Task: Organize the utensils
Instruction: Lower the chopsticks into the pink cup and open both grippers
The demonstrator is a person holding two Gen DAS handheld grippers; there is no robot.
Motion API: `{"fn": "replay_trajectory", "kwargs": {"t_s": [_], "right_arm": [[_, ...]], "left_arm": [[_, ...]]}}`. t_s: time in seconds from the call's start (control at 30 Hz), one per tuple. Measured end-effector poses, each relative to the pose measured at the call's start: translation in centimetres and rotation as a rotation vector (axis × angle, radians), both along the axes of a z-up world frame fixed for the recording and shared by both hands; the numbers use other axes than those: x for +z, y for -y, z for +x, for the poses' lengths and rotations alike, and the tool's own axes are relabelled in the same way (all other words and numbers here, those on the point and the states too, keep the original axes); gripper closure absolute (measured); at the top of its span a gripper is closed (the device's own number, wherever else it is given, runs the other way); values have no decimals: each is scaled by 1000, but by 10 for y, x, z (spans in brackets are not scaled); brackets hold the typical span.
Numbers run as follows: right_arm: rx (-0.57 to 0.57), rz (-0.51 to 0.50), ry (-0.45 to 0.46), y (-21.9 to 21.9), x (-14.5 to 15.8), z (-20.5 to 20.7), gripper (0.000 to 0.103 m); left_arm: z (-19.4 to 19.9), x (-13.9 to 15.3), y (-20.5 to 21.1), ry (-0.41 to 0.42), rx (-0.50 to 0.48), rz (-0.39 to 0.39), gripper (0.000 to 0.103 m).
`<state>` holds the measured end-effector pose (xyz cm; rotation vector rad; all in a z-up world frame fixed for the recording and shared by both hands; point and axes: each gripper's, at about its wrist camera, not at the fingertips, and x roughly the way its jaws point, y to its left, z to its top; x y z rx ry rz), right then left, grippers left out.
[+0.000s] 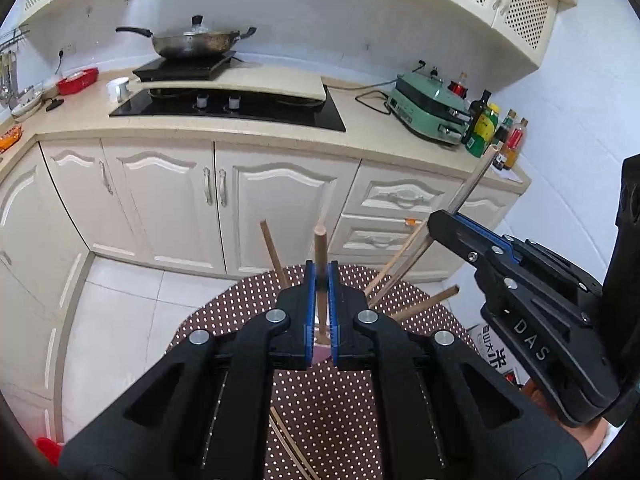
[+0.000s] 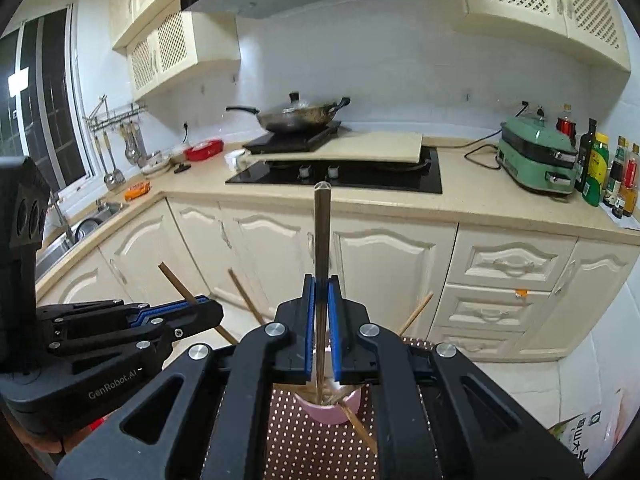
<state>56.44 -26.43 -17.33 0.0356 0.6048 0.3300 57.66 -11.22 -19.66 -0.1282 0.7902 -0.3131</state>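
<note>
My left gripper [image 1: 321, 280] is shut on a brown wooden chopstick [image 1: 320, 248] that stands upright over a pink cup [image 1: 320, 354]. My right gripper [image 2: 321, 292] is shut on a metal chopstick [image 2: 322, 232], also upright, its lower end inside the pink cup [image 2: 332, 410]. Several other wooden chopsticks [image 1: 394, 264] lean out of the cup. The right gripper [image 1: 448, 224] shows at the right of the left wrist view, the left gripper [image 2: 200, 314] at the left of the right wrist view. The cup stands on a brown dotted table [image 1: 328, 408].
A loose chopstick [image 1: 288, 444] lies on the table near me. Beyond the table stand white cabinets [image 1: 168, 196] and a counter with a black hob [image 1: 240, 106], a wok [image 1: 192, 42], a green cooker [image 1: 430, 108] and several bottles [image 1: 492, 128]. A printed bag [image 2: 588, 436] sits on the floor.
</note>
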Motion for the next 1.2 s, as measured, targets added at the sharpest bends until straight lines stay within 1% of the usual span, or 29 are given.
{"fn": "replay_trajectory", "kwargs": {"t_s": [0.2, 0.33, 0.6, 0.7, 0.8, 0.83, 0.9, 1.0, 1.03, 1.07, 1.1, 1.13, 1.17, 1.2], "right_arm": [[23, -25, -45, -5, -12, -2, 98], [35, -44, -94, -8, -23, -4, 98], [34, -50, -174, -9, -38, -8, 96], [26, -35, -207, -7, -42, -7, 95], [13, -16, -219, -5, -40, -9, 95], [10, -14, -218, -4, -39, -10, 94], [4, -9, -215, -2, -36, -11, 88], [-3, -2, -206, 1, -32, -16, 83], [-6, 2, -200, 2, -29, -18, 83], [-7, 4, -199, 2, -28, -19, 82], [-9, 8, -196, 3, -27, -20, 82], [-11, 13, -193, 4, -24, -23, 81], [-12, 16, -190, 4, -23, -25, 81], [-14, 17, -186, 5, -22, -27, 81]], "left_arm": [[-2, -16, 3, -50, -27, 19, 97], [-6, -25, 5, -81, -51, 22, 97], [-9, -25, 4, -106, -52, 11, 96], [-10, -24, 3, -115, -50, 22, 96], [-12, -22, 4, -116, -55, 38, 96], [-13, -21, 3, -114, -53, 43, 96], [-15, -20, 2, -113, -53, 42, 96], [-18, -18, 1, -115, -54, 43, 94], [-20, -17, 1, -114, -52, 43, 89], [-22, -15, 1, -110, -52, 41, 80], [-24, -14, 1, -104, -49, 40, 74], [-27, -12, 0, -95, -44, 38, 61], [-31, -9, -1, -82, -40, 36, 58], [-33, -8, -1, -78, -40, 36, 58]]}}
